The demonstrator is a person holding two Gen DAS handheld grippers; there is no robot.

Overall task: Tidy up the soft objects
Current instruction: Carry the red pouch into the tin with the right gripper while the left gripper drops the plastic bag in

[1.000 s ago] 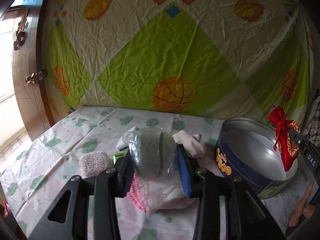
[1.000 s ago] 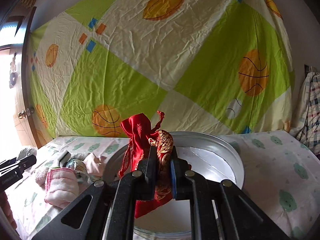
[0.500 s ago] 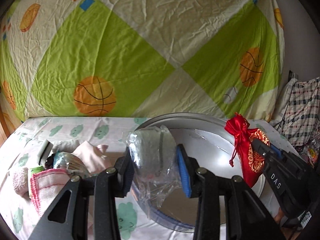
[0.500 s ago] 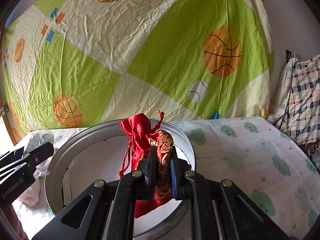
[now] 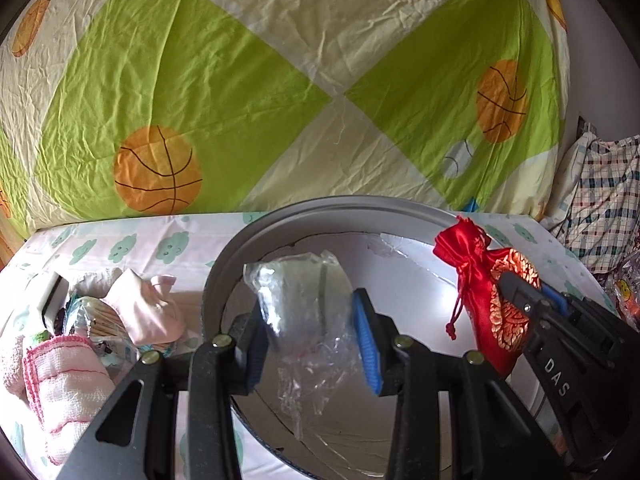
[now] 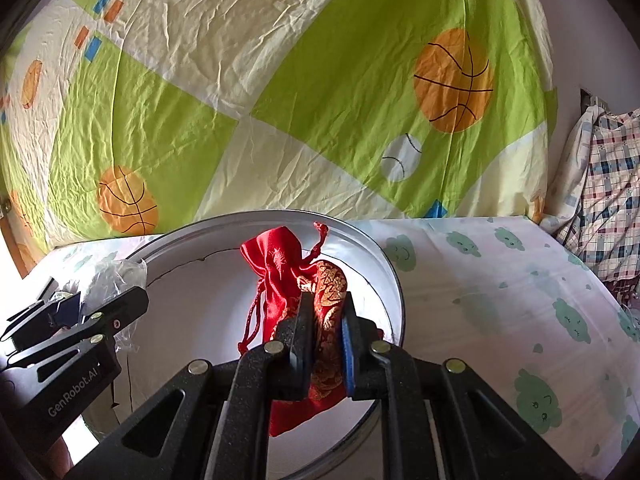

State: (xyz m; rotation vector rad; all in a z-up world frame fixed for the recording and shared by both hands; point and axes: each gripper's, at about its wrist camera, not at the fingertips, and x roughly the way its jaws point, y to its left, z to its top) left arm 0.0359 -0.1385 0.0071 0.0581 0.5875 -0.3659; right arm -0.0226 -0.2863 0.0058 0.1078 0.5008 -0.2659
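Note:
My left gripper (image 5: 306, 316) is shut on a clear plastic bag (image 5: 300, 300) with a grey soft item inside, held over the left part of the round metal tin (image 5: 304, 210). My right gripper (image 6: 324, 312) is shut on a red and gold drawstring pouch (image 6: 280, 276), held over the tin (image 6: 384, 256). The pouch also shows in the left wrist view (image 5: 476, 268), with the right gripper (image 5: 532, 296) on it. In the right wrist view the left gripper (image 6: 68, 312) and its bag (image 6: 112, 276) are at the tin's left rim.
A pile of soft items lies left of the tin: a pink-edged towel (image 5: 64, 376), a pale pink cloth (image 5: 148, 308) and a wrapped packet (image 5: 90, 312). A sports-print sheet (image 5: 280, 80) hangs behind. A plaid cloth (image 6: 608, 184) lies at the right.
Both grippers have swung from the pile side to over the tin, each still holding its item. The left gripper lifted the bag off the pile and carried it right.

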